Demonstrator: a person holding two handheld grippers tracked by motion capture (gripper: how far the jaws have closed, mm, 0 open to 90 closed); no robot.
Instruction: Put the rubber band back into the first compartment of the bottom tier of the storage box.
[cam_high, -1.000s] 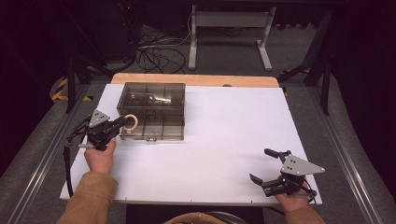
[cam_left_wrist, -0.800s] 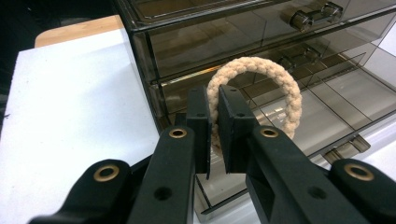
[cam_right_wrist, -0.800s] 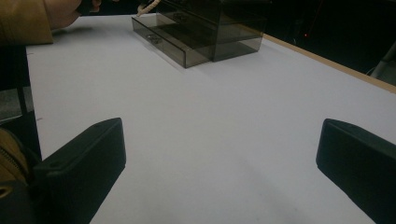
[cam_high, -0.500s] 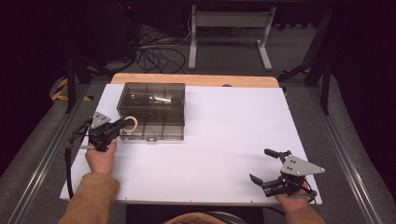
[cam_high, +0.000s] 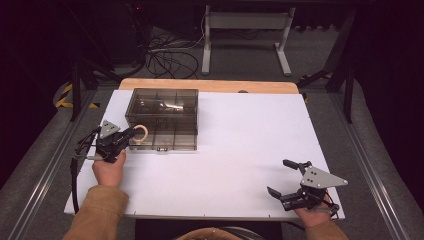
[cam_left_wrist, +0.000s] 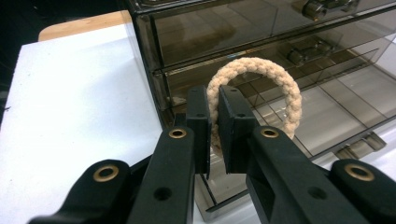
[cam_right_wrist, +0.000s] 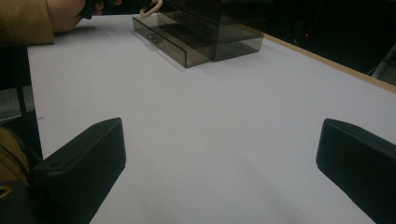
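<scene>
Now the left hand-held gripper (cam_left_wrist: 214, 122) pinches an upright cream braided rope ring (cam_left_wrist: 261, 88) just before the smoky clear plastic organiser box (cam_high: 164, 118); the right hand-held gripper (cam_high: 287, 179) gapes wide, empty.

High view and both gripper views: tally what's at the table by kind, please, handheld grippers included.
Handheld grippers: 2, the left gripper shut on the rope ring, the right gripper open
Braided rope rings: 1, the rope ring
Smoky clear compartment boxes: 1, the box
White tables: 1, the table
Total: 5
</scene>
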